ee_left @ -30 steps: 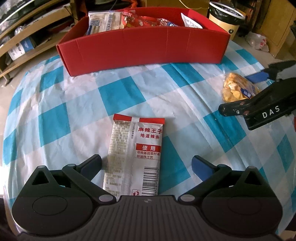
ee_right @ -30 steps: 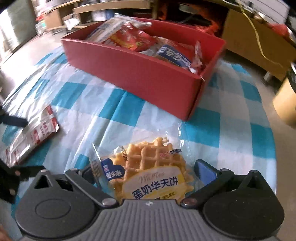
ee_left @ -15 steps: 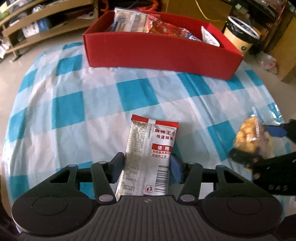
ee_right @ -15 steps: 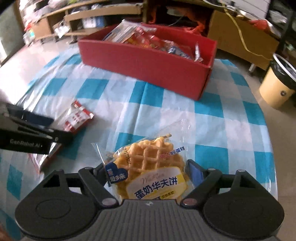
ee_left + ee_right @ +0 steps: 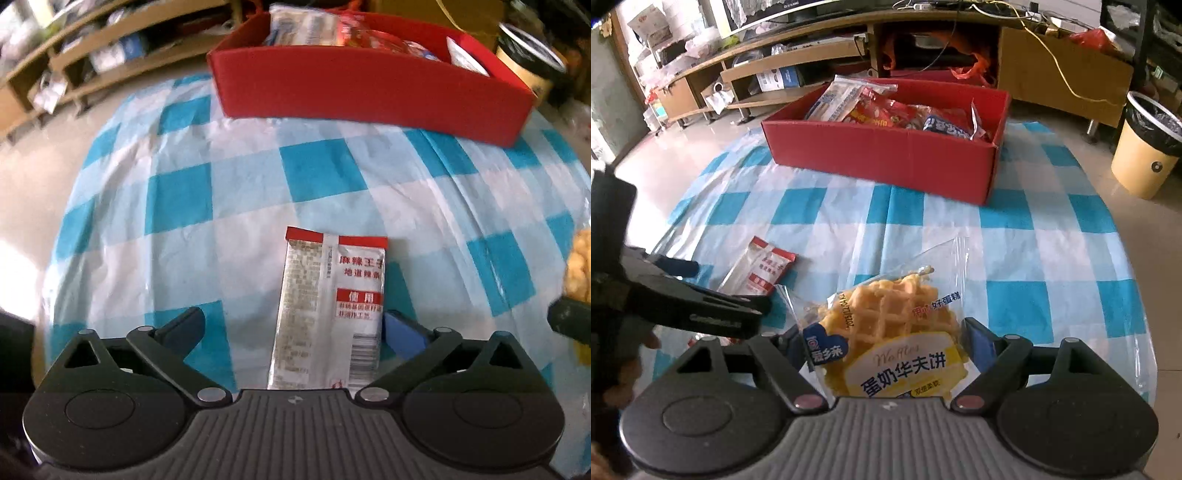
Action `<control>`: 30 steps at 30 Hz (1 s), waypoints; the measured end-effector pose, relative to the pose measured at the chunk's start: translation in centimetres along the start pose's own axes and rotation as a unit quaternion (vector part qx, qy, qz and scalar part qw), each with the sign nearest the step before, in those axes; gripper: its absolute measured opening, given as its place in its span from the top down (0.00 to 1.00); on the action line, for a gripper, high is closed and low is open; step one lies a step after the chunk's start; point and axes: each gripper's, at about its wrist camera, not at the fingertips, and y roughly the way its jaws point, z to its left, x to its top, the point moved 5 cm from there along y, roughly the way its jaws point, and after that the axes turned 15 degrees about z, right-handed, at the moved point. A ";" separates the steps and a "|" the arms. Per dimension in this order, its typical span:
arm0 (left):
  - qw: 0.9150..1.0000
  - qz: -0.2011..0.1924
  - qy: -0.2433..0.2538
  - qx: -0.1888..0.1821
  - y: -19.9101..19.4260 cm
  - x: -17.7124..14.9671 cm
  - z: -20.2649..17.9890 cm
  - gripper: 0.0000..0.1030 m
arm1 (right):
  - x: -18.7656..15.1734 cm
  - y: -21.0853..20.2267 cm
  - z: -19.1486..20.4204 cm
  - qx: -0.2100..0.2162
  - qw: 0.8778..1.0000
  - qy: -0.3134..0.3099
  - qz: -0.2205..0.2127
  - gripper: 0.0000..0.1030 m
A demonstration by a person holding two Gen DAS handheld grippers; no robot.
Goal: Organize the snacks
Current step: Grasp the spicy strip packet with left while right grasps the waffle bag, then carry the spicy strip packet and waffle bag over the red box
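Note:
A silver and red spicy-strip packet (image 5: 328, 314) lies flat on the checked tablecloth, also seen in the right wrist view (image 5: 759, 269). My left gripper (image 5: 293, 326) is open, its fingers wide apart; the packet lies between them, against the right finger. My right gripper (image 5: 886, 343) is shut on a clear-wrapped waffle packet (image 5: 886, 332) and holds it above the table. The waffle shows at the right edge of the left wrist view (image 5: 580, 266). A red cardboard box (image 5: 886, 151) with several snack packets stands at the far side of the table, also in the left wrist view (image 5: 369, 92).
The round table has a blue and white checked cloth (image 5: 184, 192). A yellow waste bin (image 5: 1145, 144) stands on the floor right of the box. Low wooden shelves (image 5: 775, 74) run behind the table. The left gripper's body (image 5: 683, 299) crosses the right view's left side.
My left gripper closed onto the spicy-strip packet half a second ago and is now open wide again. My right gripper closed on the waffle packet and lifted it off the table.

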 end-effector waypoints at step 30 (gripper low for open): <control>0.995 -0.096 0.029 -0.030 -7.9 0.8 -1.1 0.48 | 2.7 -2.0 0.2 -0.067 0.997 0.015 -0.042 0.26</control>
